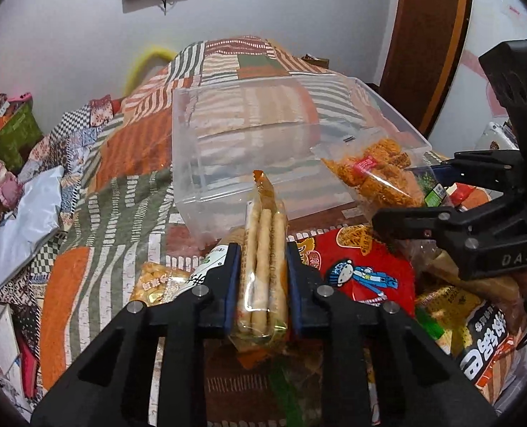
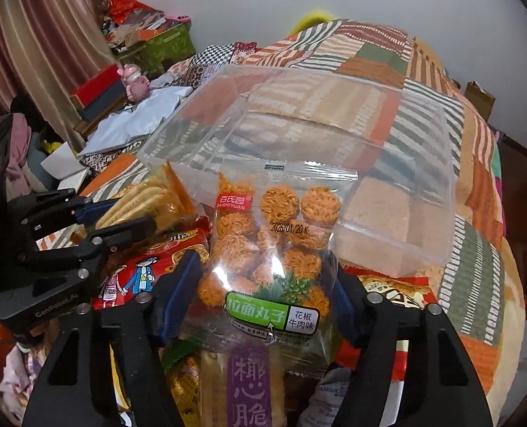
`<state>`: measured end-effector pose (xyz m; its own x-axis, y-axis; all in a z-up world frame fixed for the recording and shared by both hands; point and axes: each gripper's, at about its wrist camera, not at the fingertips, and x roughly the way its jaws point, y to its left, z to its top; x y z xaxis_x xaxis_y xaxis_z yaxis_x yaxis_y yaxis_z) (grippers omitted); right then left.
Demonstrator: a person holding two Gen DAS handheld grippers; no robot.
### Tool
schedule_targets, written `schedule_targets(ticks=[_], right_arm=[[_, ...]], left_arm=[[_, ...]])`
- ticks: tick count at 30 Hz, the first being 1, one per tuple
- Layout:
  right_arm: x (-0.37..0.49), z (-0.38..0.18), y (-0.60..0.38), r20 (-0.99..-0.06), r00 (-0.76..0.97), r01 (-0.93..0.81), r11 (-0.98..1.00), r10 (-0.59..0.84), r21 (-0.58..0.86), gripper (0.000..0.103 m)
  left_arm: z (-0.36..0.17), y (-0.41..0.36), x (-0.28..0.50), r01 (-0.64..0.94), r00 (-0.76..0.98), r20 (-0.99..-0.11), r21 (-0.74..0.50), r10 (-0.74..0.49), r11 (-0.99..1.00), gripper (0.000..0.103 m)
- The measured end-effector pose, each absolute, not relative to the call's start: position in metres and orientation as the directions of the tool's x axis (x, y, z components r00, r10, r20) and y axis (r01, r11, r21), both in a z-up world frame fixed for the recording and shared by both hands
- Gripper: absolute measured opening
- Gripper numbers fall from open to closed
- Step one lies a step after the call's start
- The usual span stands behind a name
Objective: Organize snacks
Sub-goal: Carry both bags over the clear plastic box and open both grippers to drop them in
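- Two grippers each have a snack right now, so the step in hand looks like picking snacks up from the pile to put them away.
- On the left, the left gripper point(image 1: 262, 281) is squeezed tight on a thin pack of biscuit sticks point(image 1: 263, 249). Its blue fingers point(image 1: 232, 284) press on both sides of the pack, and the pack stands up between them with its orange end on top.
- The pack of sticks is over the near end of the snack pile point(image 1: 363, 270), which lies on the patchwork bed cover point(image 1: 96, 195).
- In the middle, just past the pile, sits the clear plastic box point(image 1: 228, 149) on the bed. It looks empty, so I think the tidying has only just begun.
- On the right, the right gripper point(image 2: 269, 291) has a clear bag of orange noodle balls point(image 2: 274, 235) between its fingers point(image 2: 181, 284). The fingers are partly apart and sit against both sides of the puffy bag, so it looks held, but only lightly.
- The bag's top edge is near the front wall of the box.
- Next, I think both snacks need to go up over the near wall of the box and then down inside.
- The bag is soft and slippery, so a firm hold and a slow lift would help.
- The two grippers are close, so one may need to go first.
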<state>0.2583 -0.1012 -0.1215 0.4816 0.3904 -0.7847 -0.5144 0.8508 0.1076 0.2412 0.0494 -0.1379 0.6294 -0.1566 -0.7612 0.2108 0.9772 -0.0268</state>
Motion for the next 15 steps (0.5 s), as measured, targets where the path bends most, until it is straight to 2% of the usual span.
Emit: schedule_targets(ticks=[6,15], right_arm=[[0.252,-0.117,-0.109,-0.77,0.492,-0.511,0.851,0.406,0.123,0.051],[0.243,-0.1,-0.122,-0.726,0.527,-0.501,0.851,0.442,0.155,0.049]], left_arm=[[-0.125,0.049,0.233,0.208,0.662,-0.733,-0.015,-0.152,0.978,0.023],[-0.097,0.051,0.228,0.181,0.704,-0.697,-0.01,-0.136,0.984,0.023]])
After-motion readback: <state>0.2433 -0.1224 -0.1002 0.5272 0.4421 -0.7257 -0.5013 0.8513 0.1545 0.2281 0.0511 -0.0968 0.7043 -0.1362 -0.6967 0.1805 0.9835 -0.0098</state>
